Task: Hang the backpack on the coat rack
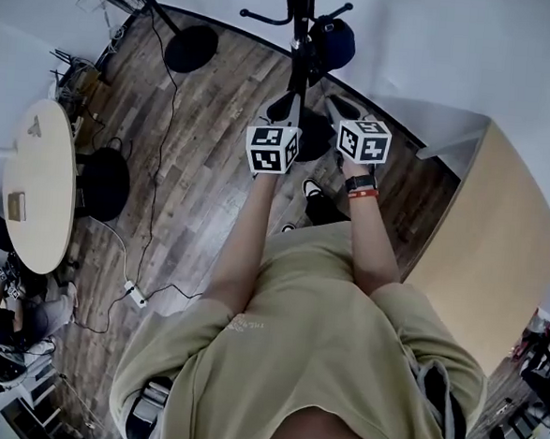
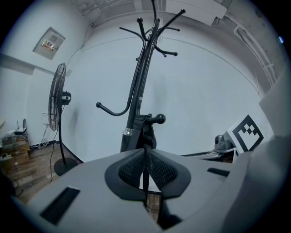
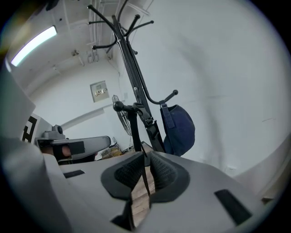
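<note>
Right gripper (image 3: 145, 159): the grey jaws are closed on a thin black webbing strap (image 3: 135, 136).
Strap: it is drawn straight up and looped over a knob-ended hook.
Black metal coat rack (image 3: 136, 86): it is seen upright against a white wall (image 3: 227, 82).
Dark blue rounded fabric bag (image 3: 179, 129): it is hung from a curved hook, just beside the pole.

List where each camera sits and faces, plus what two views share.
Head view: on the head, facing steeply down at coat rack and floor; arms, both marker cubes show.
Left gripper view: on left claw, facing the rack; jaws pinch a strap.
Right gripper view: on right claw, likewise.
Shared: all three see the rack.
</note>
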{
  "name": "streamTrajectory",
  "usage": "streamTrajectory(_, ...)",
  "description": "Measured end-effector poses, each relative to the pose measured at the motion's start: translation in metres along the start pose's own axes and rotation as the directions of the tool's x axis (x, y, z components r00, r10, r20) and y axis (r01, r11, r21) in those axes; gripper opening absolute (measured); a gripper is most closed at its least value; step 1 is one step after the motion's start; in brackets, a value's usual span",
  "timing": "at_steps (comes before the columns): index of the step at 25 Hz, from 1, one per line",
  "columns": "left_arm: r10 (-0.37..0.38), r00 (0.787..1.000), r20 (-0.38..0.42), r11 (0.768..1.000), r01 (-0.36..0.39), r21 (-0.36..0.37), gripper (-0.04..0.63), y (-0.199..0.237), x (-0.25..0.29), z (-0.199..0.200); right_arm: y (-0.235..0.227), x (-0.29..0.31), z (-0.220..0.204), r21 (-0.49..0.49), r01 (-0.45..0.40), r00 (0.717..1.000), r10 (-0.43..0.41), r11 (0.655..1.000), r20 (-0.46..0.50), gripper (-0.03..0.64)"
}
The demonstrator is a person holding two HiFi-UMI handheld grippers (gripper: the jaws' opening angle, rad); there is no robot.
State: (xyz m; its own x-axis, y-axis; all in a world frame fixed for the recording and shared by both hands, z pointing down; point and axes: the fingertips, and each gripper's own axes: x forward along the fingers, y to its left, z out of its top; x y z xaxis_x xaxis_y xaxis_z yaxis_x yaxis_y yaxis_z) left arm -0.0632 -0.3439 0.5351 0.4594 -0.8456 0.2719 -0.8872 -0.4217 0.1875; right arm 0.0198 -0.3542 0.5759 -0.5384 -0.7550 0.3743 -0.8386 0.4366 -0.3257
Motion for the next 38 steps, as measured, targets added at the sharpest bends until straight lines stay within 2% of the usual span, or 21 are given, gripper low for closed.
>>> streamTrajectory(5,0.017,0.998,0.058,1.0,-0.018,0.013,0.032,-0.005,-0.02,0.023,0.008,-0.024,0.018,-0.017,-0.002,0.998,0.003,1.0,0.063,0.043)
streamTrajectory(12,0.029,0.994,0.105,0.998,-0.034,0.047,0.031,-0.01,-0.048,0.046,0.019,-0.062,0.052,-0.13,0.077,0.986,-0.056,0.989,0.159,0.017)
streamTrajectory(22,0.044,0.985,0.167,0.996,-0.056,0.069,0.031,-0.021,-0.067,0.064,0.017,-0.097,0.078,-0.139,0.112,0.972,-0.079,0.984,0.219,0.015)
streamTrajectory(34,0.059,0.981,0.185,0.997,-0.068,0.044,0.031,-0.013,-0.068,0.067,0.022,-0.091,0.08,-0.146,0.086,0.977,-0.055,0.986,0.204,0.015)
streamTrajectory(36,0.056,0.979,0.197,0.996,-0.068,0.053,0.031,-0.012,-0.068,0.074,0.025,-0.089,0.08,-0.162,0.066,0.981,-0.035,0.985,0.189,0.015)
streamTrajectory(38,0.033,0.977,0.21,0.996,-0.051,0.079,0.031,-0.013,-0.068,0.09,0.037,-0.083,0.082,-0.195,0.009,0.988,0.022,0.981,0.155,0.015)
